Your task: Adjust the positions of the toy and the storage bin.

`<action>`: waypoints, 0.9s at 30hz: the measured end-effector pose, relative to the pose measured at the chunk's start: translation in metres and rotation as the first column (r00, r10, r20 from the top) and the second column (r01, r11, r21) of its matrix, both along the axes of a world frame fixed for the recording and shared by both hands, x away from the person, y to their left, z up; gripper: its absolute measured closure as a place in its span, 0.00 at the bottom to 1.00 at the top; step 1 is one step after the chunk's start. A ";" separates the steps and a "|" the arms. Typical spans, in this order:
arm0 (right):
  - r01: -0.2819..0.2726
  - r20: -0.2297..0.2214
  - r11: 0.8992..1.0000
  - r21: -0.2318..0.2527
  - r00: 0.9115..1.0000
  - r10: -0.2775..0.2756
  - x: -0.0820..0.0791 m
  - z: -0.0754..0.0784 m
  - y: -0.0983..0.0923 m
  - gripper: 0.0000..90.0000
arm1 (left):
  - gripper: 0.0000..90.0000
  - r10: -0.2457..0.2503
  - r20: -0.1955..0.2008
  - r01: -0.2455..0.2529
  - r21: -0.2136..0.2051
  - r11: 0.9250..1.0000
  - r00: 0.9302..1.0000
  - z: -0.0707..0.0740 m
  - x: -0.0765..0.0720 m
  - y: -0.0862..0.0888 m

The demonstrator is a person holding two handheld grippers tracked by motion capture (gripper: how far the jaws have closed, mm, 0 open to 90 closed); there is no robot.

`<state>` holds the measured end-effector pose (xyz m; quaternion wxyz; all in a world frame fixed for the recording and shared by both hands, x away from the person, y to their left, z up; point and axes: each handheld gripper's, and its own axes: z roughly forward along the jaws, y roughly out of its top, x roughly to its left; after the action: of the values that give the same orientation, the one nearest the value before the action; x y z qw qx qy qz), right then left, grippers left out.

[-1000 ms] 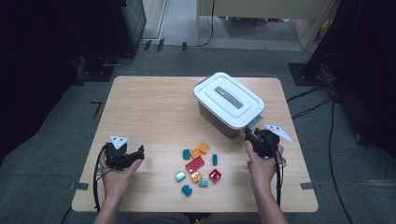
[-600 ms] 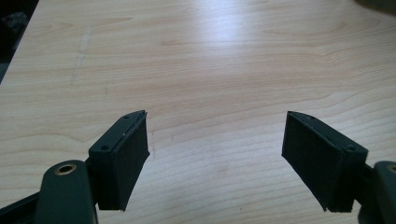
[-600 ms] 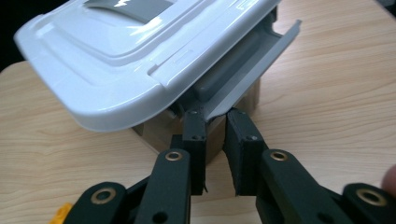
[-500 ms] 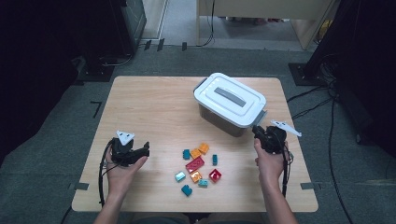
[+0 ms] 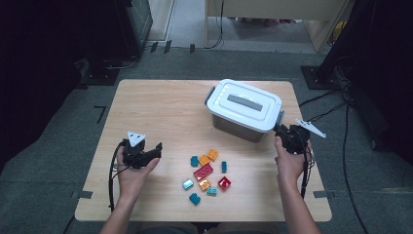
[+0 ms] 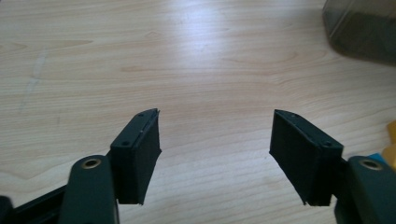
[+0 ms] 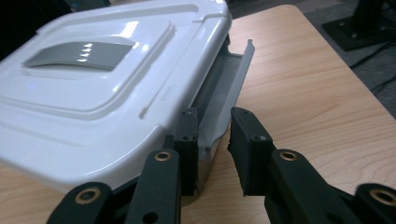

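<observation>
Right gripper (image 7: pixel 212 144) sits at the near right end of the lidded storage box (image 5: pixel 243 109), jaws narrowed around its grey latch flap (image 7: pixel 229 98), having just eased slightly. Left gripper (image 6: pixel 215 158) hovers level over bare table (image 5: pixel 160 112), jaws apart and empty after closing partway, left of the toy bricks (image 5: pixel 207 173).

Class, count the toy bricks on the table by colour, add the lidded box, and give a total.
Orange bricks: 3
Red bricks: 2
Teal or turquoise bricks: 5
White-lidded box: 1
Total: 11
</observation>
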<state>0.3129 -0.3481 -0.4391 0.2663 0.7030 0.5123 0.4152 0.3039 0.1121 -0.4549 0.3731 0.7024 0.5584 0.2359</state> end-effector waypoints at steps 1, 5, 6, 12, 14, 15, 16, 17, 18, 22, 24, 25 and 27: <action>0.010 -0.007 1.000 0.009 1.000 -0.010 0.002 -0.001 0.000 0.86 | 0.41 -0.004 0.002 0.004 -0.007 1.000 1.000 0.001 0.000 0.000; -0.009 -0.006 0.999 0.050 1.000 0.009 0.004 -0.003 -0.002 0.88 | 0.48 -0.010 0.016 0.011 -0.034 0.999 1.000 0.003 0.002 0.001; -0.016 -0.008 0.998 0.054 1.000 0.017 0.005 -0.003 -0.002 0.88 | 0.49 -0.010 0.016 0.011 -0.040 0.999 1.000 0.003 0.002 0.002; -0.114 -0.047 0.986 0.120 0.992 0.120 0.009 0.000 0.001 0.92 | 0.54 -0.023 0.014 0.024 -0.093 0.995 1.000 0.006 0.009 0.003; -0.126 -0.057 0.982 0.141 0.989 0.135 0.011 0.001 0.004 0.92 | 0.54 -0.032 0.017 0.033 -0.107 0.994 0.999 0.007 0.011 0.001; -0.131 -0.059 0.979 0.159 0.988 0.142 0.012 0.001 0.005 0.92 | 0.55 -0.035 0.019 0.037 -0.115 0.993 0.999 0.008 0.013 0.000; -0.140 -0.062 0.976 0.167 0.986 0.152 0.013 0.001 0.006 0.92 | 0.55 -0.035 0.022 0.037 -0.126 0.991 0.999 0.008 0.015 -0.001; -0.152 -0.066 0.974 0.167 0.984 0.164 0.014 0.001 0.008 0.92 | 0.55 -0.035 0.027 0.039 -0.137 0.990 0.999 0.008 0.016 -0.002; -0.163 -0.068 0.973 0.164 0.982 0.176 0.015 0.002 0.010 0.92 | 0.55 -0.038 0.032 0.042 -0.147 0.988 0.999 0.008 0.018 -0.003; -0.211 -0.080 0.963 0.168 0.971 0.226 0.015 0.003 0.020 0.92 | 0.56 -0.049 0.037 0.054 -0.171 0.984 0.998 0.007 0.021 -0.007; -0.233 -0.083 0.957 0.170 0.965 0.250 0.016 0.003 0.024 0.92 | 0.56 -0.043 0.047 0.051 -0.185 0.981 0.998 0.008 0.022 -0.008; -0.246 -0.083 0.954 0.173 0.961 0.263 0.016 0.003 0.026 0.92 | 0.56 -0.041 0.055 0.051 -0.189 0.981 0.998 0.009 0.023 -0.008; -0.265 -0.087 0.949 0.172 0.955 0.282 0.016 0.004 0.030 0.92 | 0.56 -0.035 0.068 0.048 -0.203 0.978 0.997 0.011 0.024 -0.008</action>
<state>0.3291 -0.3182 -0.4355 0.1205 0.6659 0.5840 0.4482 0.3277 0.1043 -0.4434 0.4658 0.6641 0.5526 0.1916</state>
